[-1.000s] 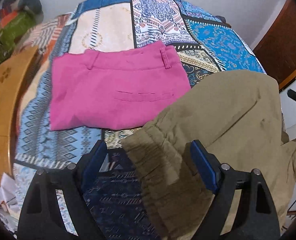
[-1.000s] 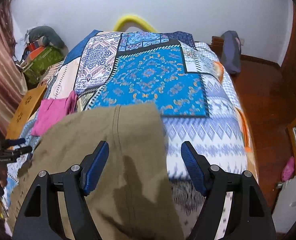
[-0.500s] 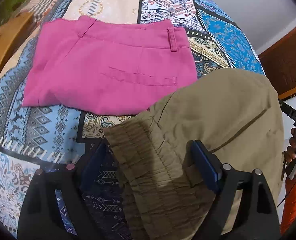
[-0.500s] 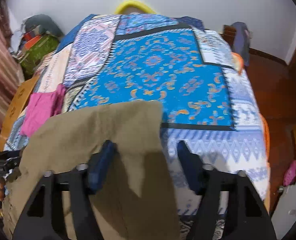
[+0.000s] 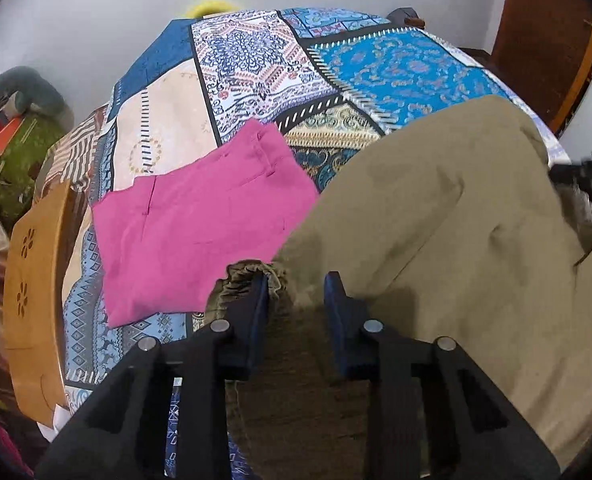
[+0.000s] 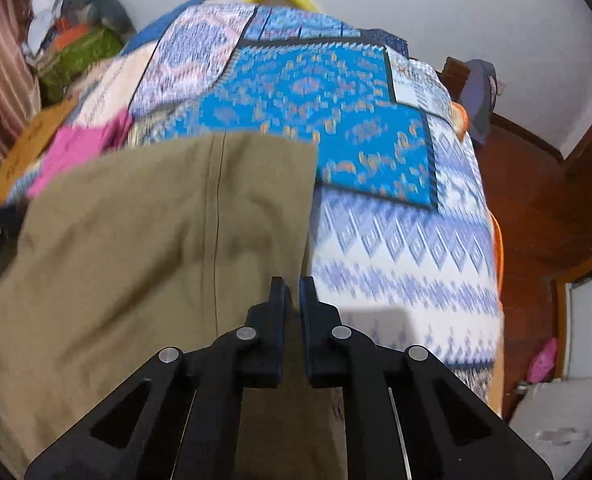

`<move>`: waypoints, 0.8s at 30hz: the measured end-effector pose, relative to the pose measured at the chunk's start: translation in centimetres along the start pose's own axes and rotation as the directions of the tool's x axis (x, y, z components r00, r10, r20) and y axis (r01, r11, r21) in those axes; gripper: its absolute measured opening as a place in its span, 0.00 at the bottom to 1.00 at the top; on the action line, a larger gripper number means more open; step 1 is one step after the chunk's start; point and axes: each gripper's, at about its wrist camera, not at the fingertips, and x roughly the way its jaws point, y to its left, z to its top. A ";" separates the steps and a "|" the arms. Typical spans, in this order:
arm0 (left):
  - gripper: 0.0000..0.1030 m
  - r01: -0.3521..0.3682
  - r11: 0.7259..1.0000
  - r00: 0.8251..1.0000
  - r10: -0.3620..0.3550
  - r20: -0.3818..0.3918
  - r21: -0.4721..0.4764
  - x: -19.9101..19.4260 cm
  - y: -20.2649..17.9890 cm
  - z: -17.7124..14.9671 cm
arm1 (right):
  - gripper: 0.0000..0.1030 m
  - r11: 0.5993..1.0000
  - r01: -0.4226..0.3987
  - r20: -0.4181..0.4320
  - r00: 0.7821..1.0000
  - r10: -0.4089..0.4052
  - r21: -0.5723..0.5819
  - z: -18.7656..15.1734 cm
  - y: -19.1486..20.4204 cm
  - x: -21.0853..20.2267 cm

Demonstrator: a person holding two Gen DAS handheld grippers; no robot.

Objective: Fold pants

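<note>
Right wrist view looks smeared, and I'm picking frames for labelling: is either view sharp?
Right wrist view: motion blur on the bedspread and khaki pants. Left wrist view: sharper, pink pants crisp; fisheye bending in both.

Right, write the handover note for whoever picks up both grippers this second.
Left gripper: jaws closing around the gathered waistband of the khaki pants; cloth is between the pads.
Right gripper: shut on the pants' right-hand edge.
The khaki pants lie spread on the patchwork bedspread, with their near end at both grippers.
Pink pants lie folded flat on the bed beyond the left gripper, touching the khaki pair's edge.
Done: pink pair folded; both ends of the khaki pair taken up.
Left: fold the khaki pair, probably lifting the near end over, and set it down.
</note>
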 end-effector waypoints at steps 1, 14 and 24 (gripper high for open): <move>0.29 0.005 1.000 1.000 -0.005 -0.005 -0.022 -0.1 0.4 0.2 | 0.06 1.000 0.002 -0.005 1.000 -0.002 -0.009 -0.3 0.1 -0.3; 0.82 0.147 0.940 0.984 -0.171 -0.052 -0.309 2.0 9.0 -2.8 | 0.69 0.995 -0.023 0.087 0.996 0.015 0.101 5.7 -0.9 0.9; 0.86 0.276 0.885 0.935 -0.337 -0.108 -0.374 5.4 7.9 -4.2 | 0.27 0.992 -0.113 0.050 0.993 0.111 0.050 5.8 1.6 3.2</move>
